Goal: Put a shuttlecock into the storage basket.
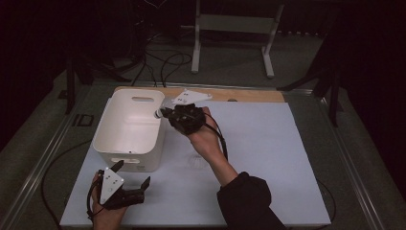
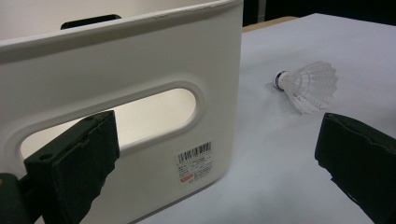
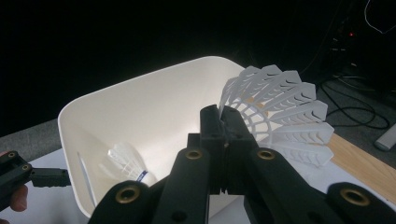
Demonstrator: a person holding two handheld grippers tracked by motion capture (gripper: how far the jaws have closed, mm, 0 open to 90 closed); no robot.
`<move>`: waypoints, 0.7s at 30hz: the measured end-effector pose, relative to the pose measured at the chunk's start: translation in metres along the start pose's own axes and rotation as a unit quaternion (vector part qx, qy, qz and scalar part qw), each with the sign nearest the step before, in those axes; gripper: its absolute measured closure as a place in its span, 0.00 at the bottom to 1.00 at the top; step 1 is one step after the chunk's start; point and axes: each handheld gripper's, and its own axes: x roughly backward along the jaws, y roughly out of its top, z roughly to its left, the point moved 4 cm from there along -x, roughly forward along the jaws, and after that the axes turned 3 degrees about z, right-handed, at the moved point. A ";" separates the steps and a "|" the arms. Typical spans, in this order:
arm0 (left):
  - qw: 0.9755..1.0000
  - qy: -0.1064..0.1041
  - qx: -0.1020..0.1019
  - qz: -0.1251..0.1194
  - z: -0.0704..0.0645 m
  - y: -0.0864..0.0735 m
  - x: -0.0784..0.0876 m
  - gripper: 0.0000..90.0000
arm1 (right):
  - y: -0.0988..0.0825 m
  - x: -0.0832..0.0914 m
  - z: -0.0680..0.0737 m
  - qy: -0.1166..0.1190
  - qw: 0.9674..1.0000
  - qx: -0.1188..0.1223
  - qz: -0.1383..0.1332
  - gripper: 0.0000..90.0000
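Observation:
My right gripper [image 3: 224,116] is shut on the skirt of a white plastic shuttlecock [image 3: 280,116] and holds it over the right rim of the white bin [image 1: 107,127]. In the high view that gripper [image 1: 167,114] points left, and the shuttlecock's cork [image 1: 157,114] pokes over the bin's edge. A second shuttlecock [image 3: 126,163] lies inside the bin [image 3: 154,98]. A third shuttlecock [image 2: 308,86] lies on its side on the white mat, to the right of the bin [image 2: 140,60]. My left gripper [image 1: 132,172] rests near the bin's front corner, open [image 2: 215,135] and holding nothing.
The bin's near wall has a handle slot [image 2: 140,112] and a barcode label [image 2: 195,161]. The white mat [image 1: 268,158] covers most of the table, with a wooden strip [image 1: 249,95] along its far edge. A white stand [image 1: 232,28] and cables [image 1: 163,60] sit on the floor beyond.

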 end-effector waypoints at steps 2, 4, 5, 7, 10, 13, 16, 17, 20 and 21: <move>1.000 0.000 0.000 0.000 0.000 0.000 0.000 0.01 | 0.000 -0.001 0.000 0.000 1.000 0.000 0.000 0.99; 1.000 0.000 -0.001 0.000 0.000 0.000 0.000 0.00 | 0.001 -0.001 0.001 0.001 1.000 0.002 0.000 0.99; 1.000 0.000 -0.001 0.000 0.000 0.000 0.000 0.01 | 0.001 -0.002 0.002 0.002 1.000 0.002 0.001 0.99; 1.000 0.000 -0.002 0.000 0.000 0.000 0.000 0.01 | 0.002 -0.003 0.003 0.003 1.000 0.003 0.002 0.99; 1.000 0.000 -0.001 0.000 0.000 0.000 0.000 0.01 | 0.003 -0.004 0.005 0.004 1.000 0.005 0.001 0.99; 1.000 0.000 -0.001 0.000 0.000 0.000 0.000 0.01 | 0.004 -0.006 0.007 0.006 1.000 0.007 0.002 0.99; 1.000 0.000 -0.001 0.000 0.000 0.000 0.000 0.01 | 0.004 -0.007 0.009 0.008 1.000 0.008 0.002 0.99; 1.000 0.000 -0.002 0.000 0.000 0.000 0.000 0.01 | 0.004 -0.007 0.009 0.008 1.000 0.008 0.002 0.99; 1.000 0.000 -0.001 0.000 0.000 0.000 0.000 0.01 | 0.005 -0.009 0.012 0.010 1.000 0.010 0.004 0.99; 1.000 0.000 -0.001 0.000 0.001 0.000 0.000 0.01 | 0.005 -0.009 0.012 0.010 1.000 0.010 0.004 0.99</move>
